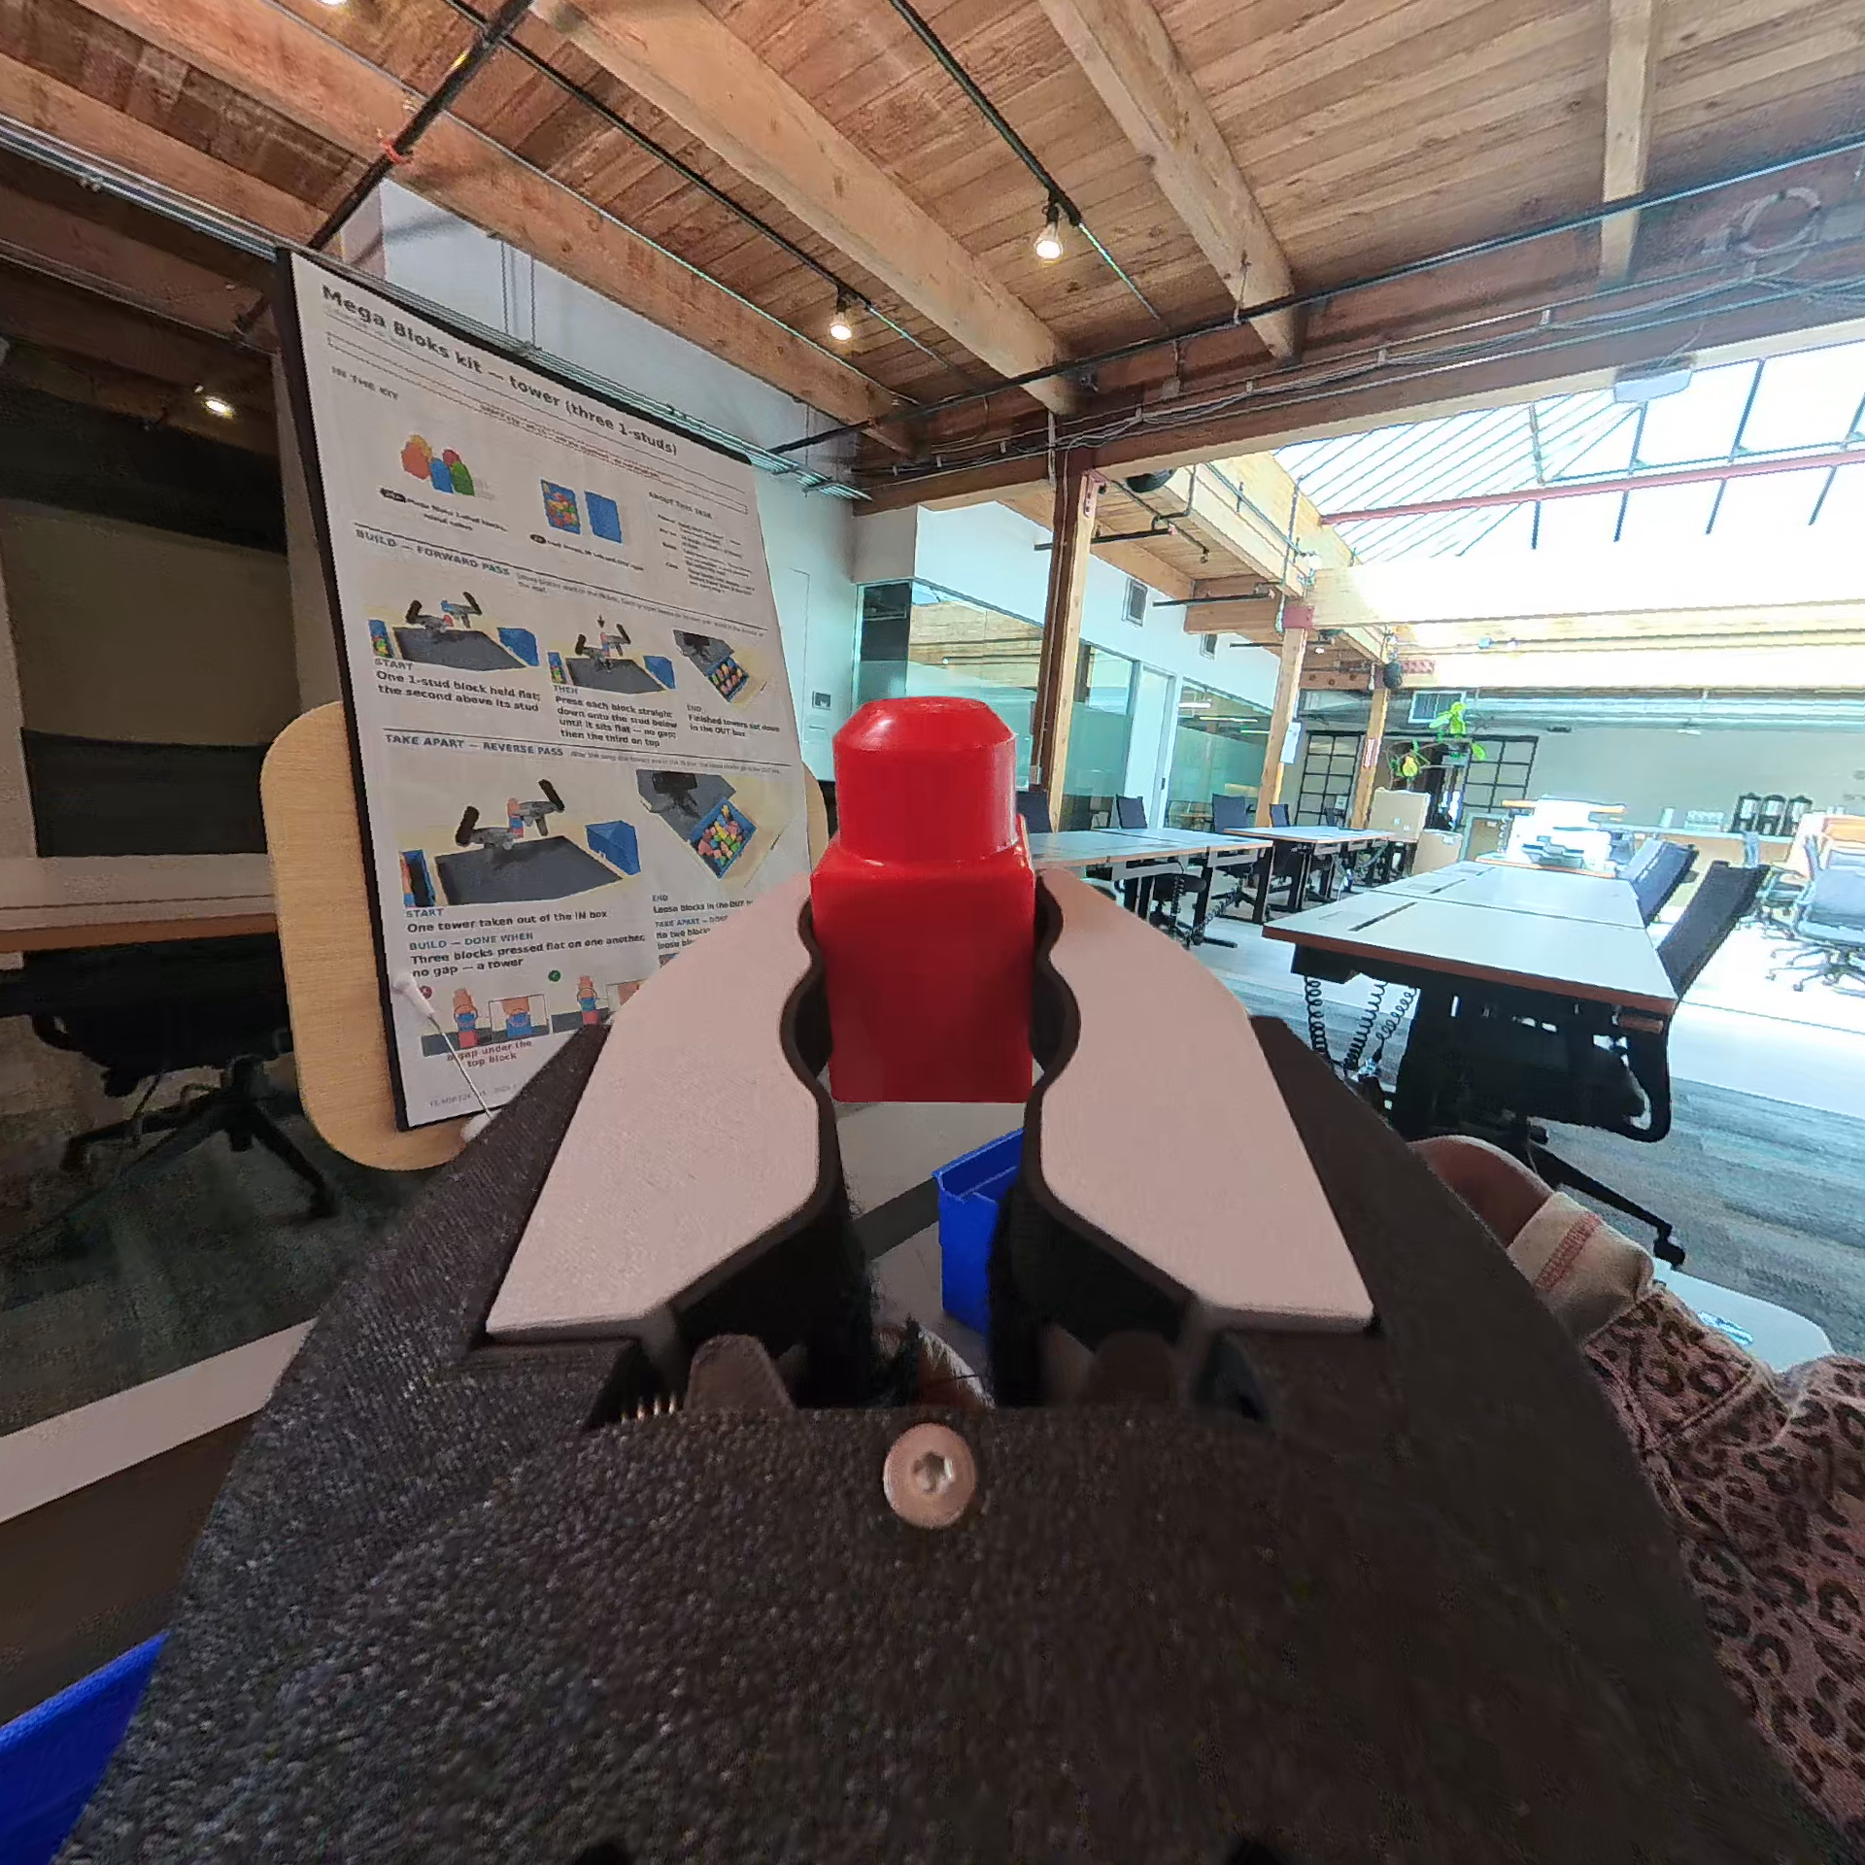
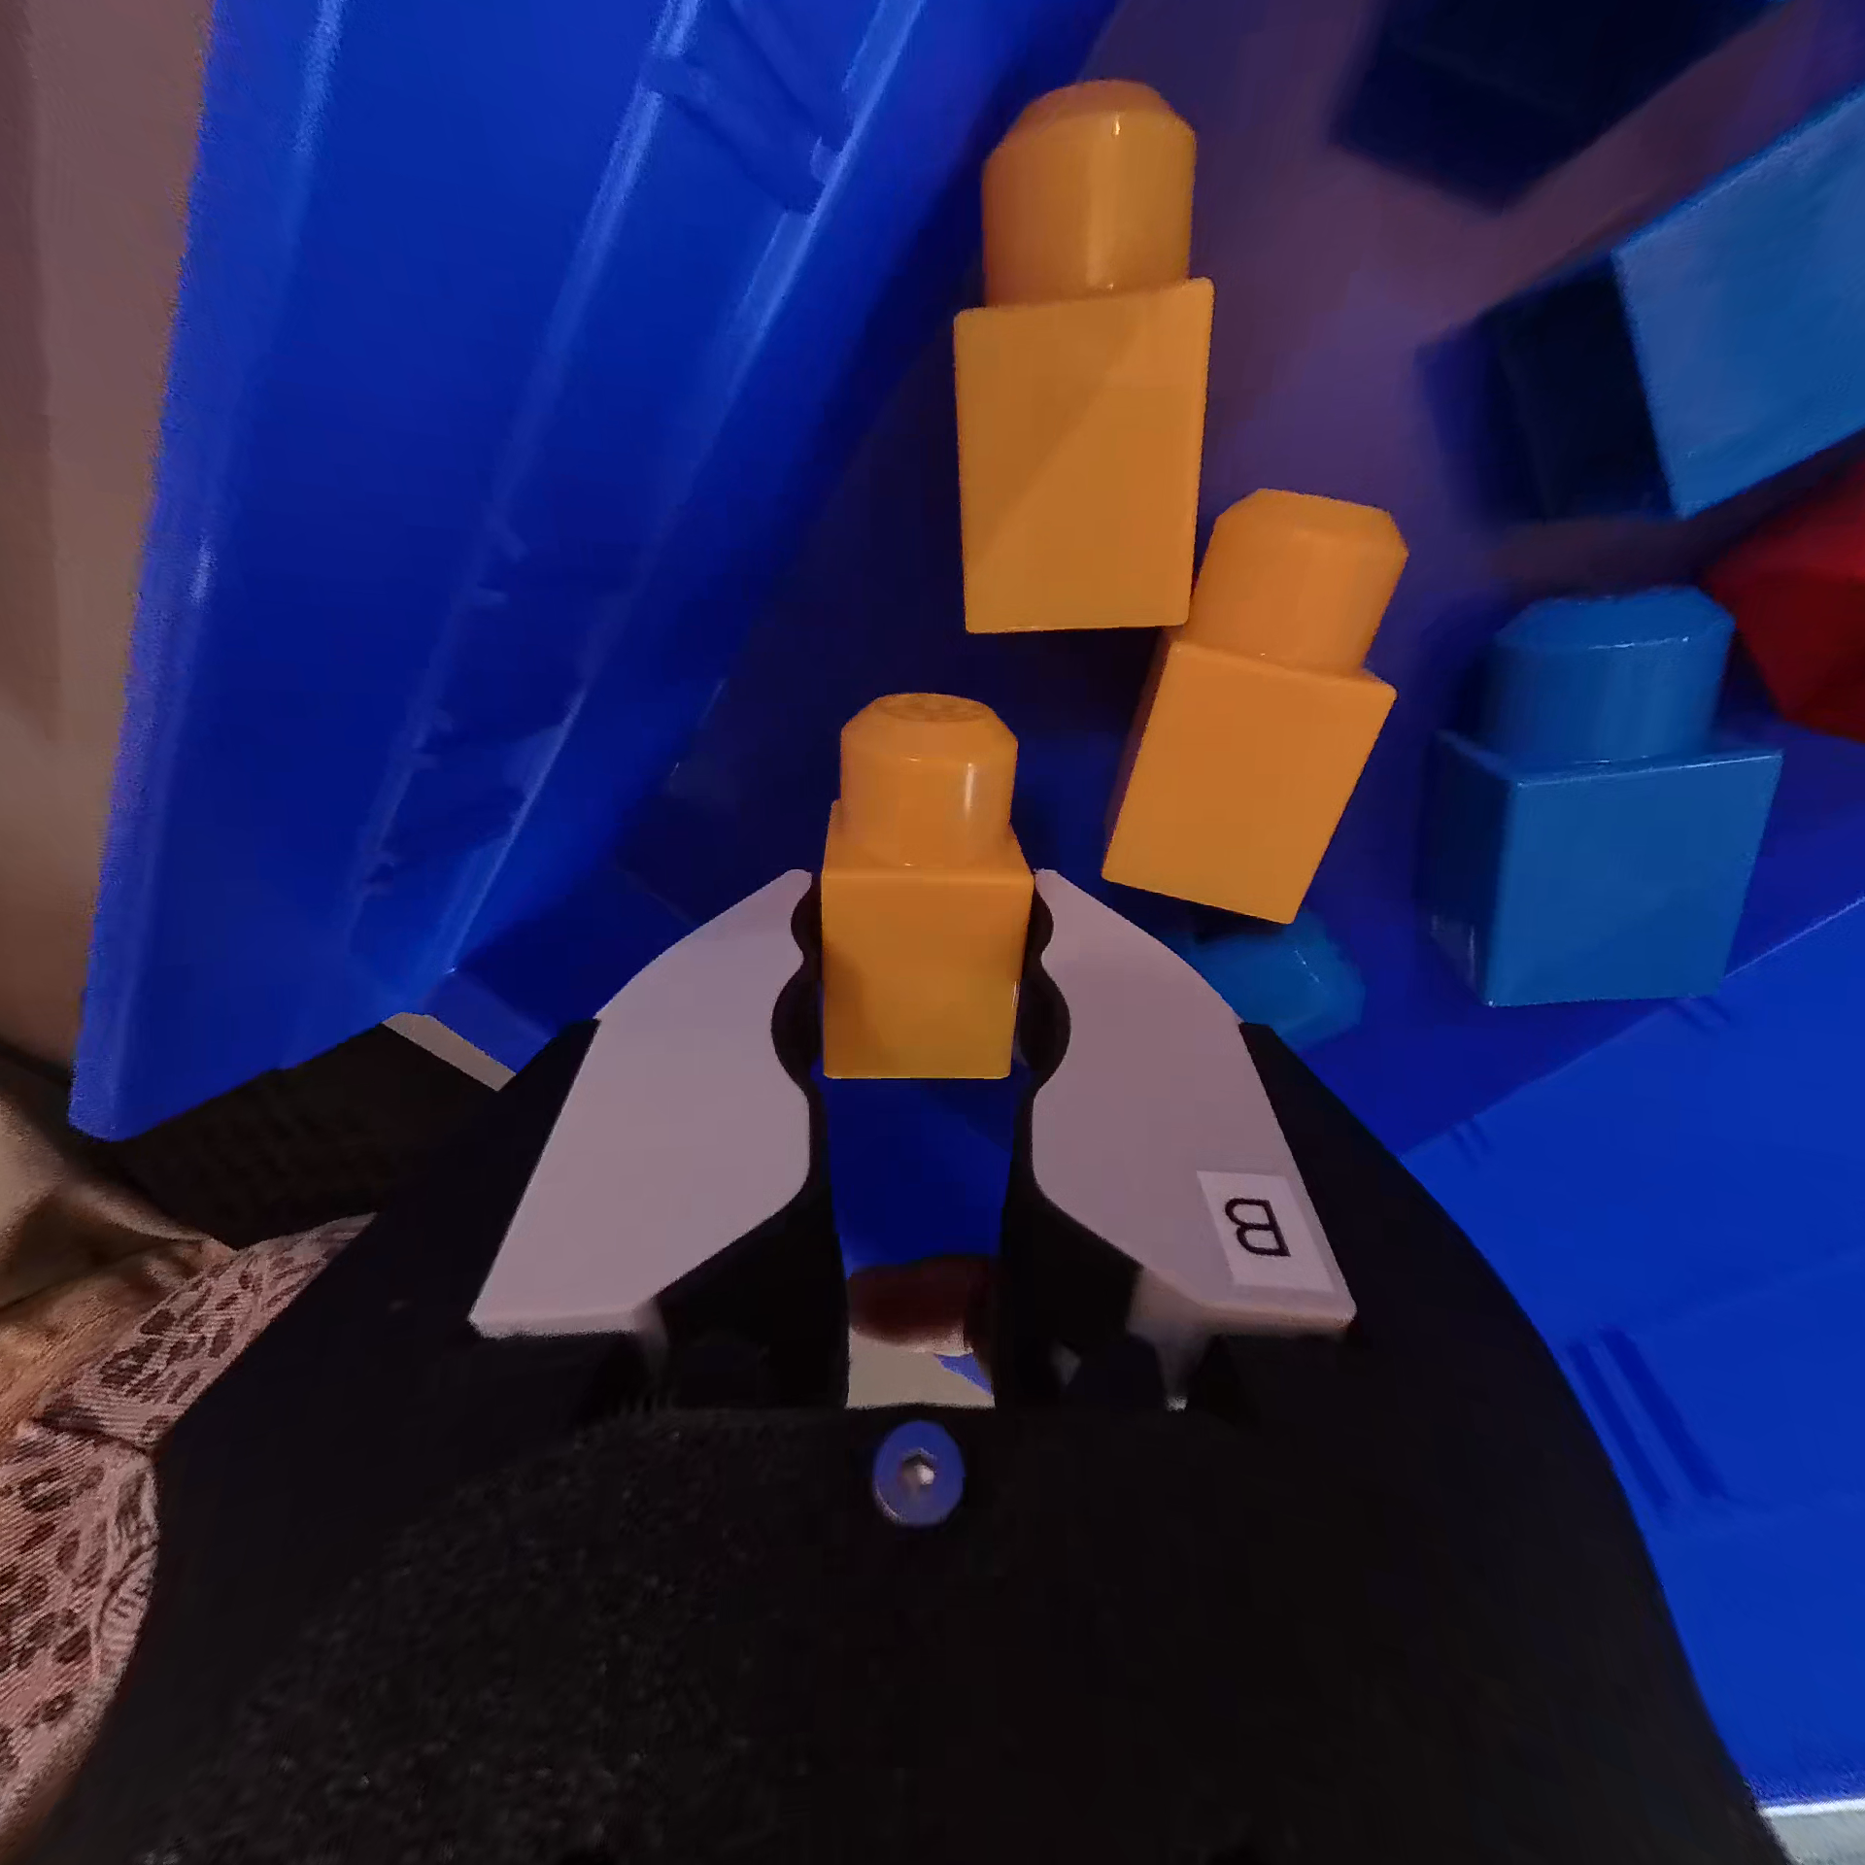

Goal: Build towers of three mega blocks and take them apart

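**Both jaws clamped, one block each**

Jaws of the left gripper [image 1: 923, 969] are clenched on a red block [image 1: 923, 939]: grey fingers [image 1: 696, 1090] press its two flat sides, stud up, block upright, lower edge level with the mid-finger notches. Below it, through the gap between the fingers at 6 o'clock, a corner of a blue bin [image 1: 974, 1226] shows against a pale table [image 1: 928, 1125]. At 10 o'clock from the block stands an illustrated instruction sheet [image 1: 535, 686] on a dark board, leaning back. At 3 o'clock, farther off, rows of office desks [image 1: 1484, 939] with black chairs. Leopard-print sleeve [image 1: 1756, 1494] at 4 o'clock, near the frame edge.

Jaws of the right gripper [image 2: 923, 969] are clenched on an orange block [image 2: 920, 928], stud pointing away from the camera, sides touching both fingers. Right finger carries a white sticker [image 2: 1262, 1226]. Gripper points into a blue bin [image 2: 454, 505]. At 12 o'clock from the held block lies a second orange block [image 2: 1085, 444]; at 2 o'clock a third orange block [image 2: 1251, 747], tilted; whether the two touch cannot be told. At 3 o'clock a blue block [image 2: 1595, 838]; beyond it, at the frame's right edge, part of a red block [image 2: 1796, 626] and another blue block [image 2: 1746, 343] at 1 o'clock. Patterned sleeve [image 2: 91, 1433] at 8 o'clock.
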Available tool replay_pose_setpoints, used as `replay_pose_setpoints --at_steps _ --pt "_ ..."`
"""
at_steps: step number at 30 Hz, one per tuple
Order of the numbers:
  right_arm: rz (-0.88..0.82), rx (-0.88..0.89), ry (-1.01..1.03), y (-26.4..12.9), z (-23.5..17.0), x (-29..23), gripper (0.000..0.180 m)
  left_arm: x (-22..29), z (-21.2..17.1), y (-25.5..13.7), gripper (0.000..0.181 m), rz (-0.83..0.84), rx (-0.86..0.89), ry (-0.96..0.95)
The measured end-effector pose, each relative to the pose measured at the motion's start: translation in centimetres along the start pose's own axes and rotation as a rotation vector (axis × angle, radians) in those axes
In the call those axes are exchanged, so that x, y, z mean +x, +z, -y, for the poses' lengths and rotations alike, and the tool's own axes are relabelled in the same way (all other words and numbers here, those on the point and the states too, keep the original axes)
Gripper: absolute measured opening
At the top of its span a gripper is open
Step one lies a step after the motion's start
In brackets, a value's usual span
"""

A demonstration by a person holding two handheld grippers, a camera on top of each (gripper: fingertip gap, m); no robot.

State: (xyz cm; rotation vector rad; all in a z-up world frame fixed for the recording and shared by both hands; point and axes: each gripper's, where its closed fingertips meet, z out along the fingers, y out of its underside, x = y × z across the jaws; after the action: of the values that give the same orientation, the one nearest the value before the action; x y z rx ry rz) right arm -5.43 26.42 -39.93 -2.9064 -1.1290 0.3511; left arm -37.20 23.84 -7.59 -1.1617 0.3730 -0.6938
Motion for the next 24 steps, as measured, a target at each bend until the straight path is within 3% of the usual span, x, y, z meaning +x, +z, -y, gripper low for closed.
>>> replay_pose_setpoints --at_steps 3,6,9,13,17,21,24 --pt "0.004 0.009 -0.001 -0.1 0.1 -0.1 0.039 0.0 -0.3 0.1 0.036 -0.001 -0.015 0.005" --pt "-0.011 0.029 -0.007 -0.3 0.4 0.1 0.057 0.1 -0.6 0.2 0.036 -0.005 -0.032 0.012" --pt "-0.044 0.165 -0.062 -2.2 2.1 -0.2 0.062 0.6 -1.1 0.5 0.036 -0.024 -0.063 0.023" --pt "-0.112 0.589 -0.285 -9.0 6.5 -3.2 0.06 2.2 -3.0 1.1 0.036 -0.115 -0.167 0.062" --pt "-0.07 1.135 -0.572 -18.7 9.2 -11.1 0.063 5.0 -4.4 2.0 0.037 -0.263 -0.214 0.048" --pt "0.012 1.5 -0.795 -24.8 8.8 -18.7 0.063 7.2 -2.4 3.6 0.036 -0.364 -0.047 -0.18" --pt "-0.066 1.739 -0.875 -27.6 9.2 -22.0 0.067 8.1 -0.6 4.6 0.036 -0.429 0.105 -0.462"
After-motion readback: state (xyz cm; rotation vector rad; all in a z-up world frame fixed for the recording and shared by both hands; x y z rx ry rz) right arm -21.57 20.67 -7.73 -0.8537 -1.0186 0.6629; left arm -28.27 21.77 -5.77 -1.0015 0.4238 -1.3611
